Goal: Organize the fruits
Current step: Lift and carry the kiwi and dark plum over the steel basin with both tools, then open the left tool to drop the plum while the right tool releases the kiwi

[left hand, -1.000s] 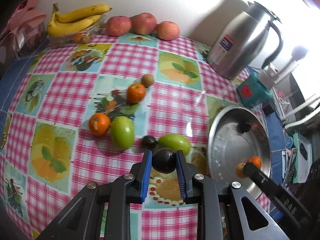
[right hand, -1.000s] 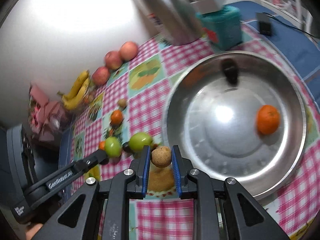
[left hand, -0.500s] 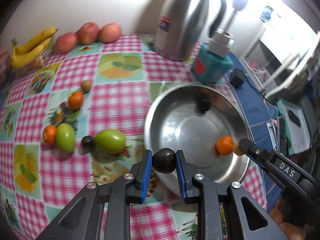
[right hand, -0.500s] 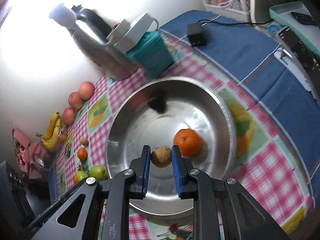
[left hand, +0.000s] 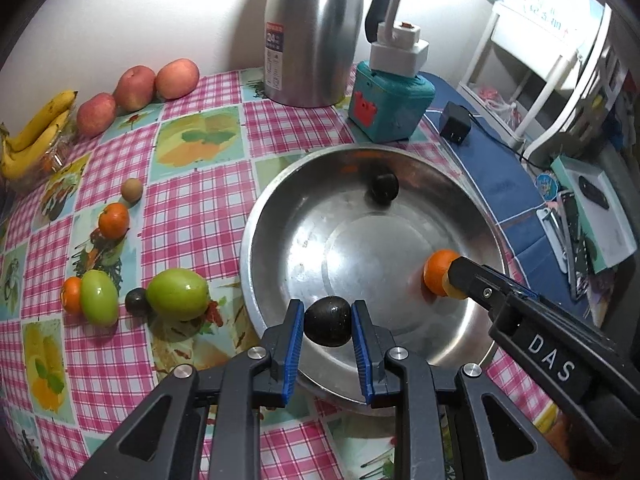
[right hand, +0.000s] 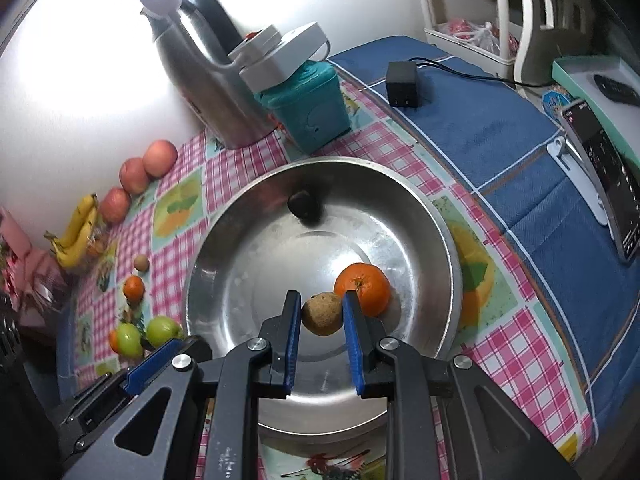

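From where I sat, the steel bowl took up the middle of the checked tablecloth, its near rim right under both tools, and most of its floor lay bare and open. My left gripper hung over the near inner slope of the bowl with its blue pads pinching a dark, glossy, egg-shaped fruit, smooth and nearly black. My right gripper was also above the bowl, nearer its right side, clamped on a small round brown fruit with a dull, rough, speckled skin. In the left wrist view the right tool's black finger reached in from the lower right, its tip just beside the orange that sat on the bowl's floor; in the right wrist view that orange lay touching or almost touching the right pad, I could not tell which. A second dark fruit rested against the far wall of the bowl, well apart from both tools. Left of the bowl on the cloth lay two green fruits, another small dark one between them, two small oranges and a little brown fruit. Along the wall at the back stood three apples and a bunch of bananas. Behind the bowl's far rim a steel jug and a teal box stood close.
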Demonstrator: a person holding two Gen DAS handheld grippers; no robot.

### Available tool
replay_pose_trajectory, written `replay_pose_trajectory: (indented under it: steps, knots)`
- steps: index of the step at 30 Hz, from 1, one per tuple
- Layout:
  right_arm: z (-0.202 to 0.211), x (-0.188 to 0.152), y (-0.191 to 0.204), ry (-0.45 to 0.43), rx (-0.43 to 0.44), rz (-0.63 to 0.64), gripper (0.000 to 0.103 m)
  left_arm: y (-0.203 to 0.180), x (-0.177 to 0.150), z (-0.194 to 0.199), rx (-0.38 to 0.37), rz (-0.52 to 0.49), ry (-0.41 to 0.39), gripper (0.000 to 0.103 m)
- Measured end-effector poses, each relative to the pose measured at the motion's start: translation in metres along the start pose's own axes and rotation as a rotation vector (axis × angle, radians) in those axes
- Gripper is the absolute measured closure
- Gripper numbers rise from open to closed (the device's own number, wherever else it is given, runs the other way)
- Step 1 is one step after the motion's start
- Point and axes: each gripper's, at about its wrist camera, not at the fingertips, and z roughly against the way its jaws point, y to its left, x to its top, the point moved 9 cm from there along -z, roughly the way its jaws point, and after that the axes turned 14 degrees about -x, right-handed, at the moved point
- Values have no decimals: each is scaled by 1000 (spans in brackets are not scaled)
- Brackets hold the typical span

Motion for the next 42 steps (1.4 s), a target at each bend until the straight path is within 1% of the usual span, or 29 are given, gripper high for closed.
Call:
replay_pose_trajectory:
  steps: [9,28,32,34,35,39,41,42]
  knots:
    - [-6,-4,3,7,-27,42,81,-1,-3,-7,11,-14,17,77]
    - [-17,-11,6,50,-51,65,81,5,-7,-12,26,6,39,76]
    - [-18,-11,6,54,-54,69,80,7,-8,-14,30,15,51,73]
    - [-19,-12,7,55,-58,70,80,8,-8,-15,30,21,51,64]
    - [-18,-12,7,54,-59,70,80,9,-8,-14,30,23,47,58]
    - [-15,-9,6,42,-60,66,79,8,-6,-9,24,28,38,57]
    - [-13,-7,6,31,-60,64,74,9,-4,-7,21,35,35,57]
    - [-11,-6,6,26,-60,64,74,9,-4,-5,19,39,32,57]
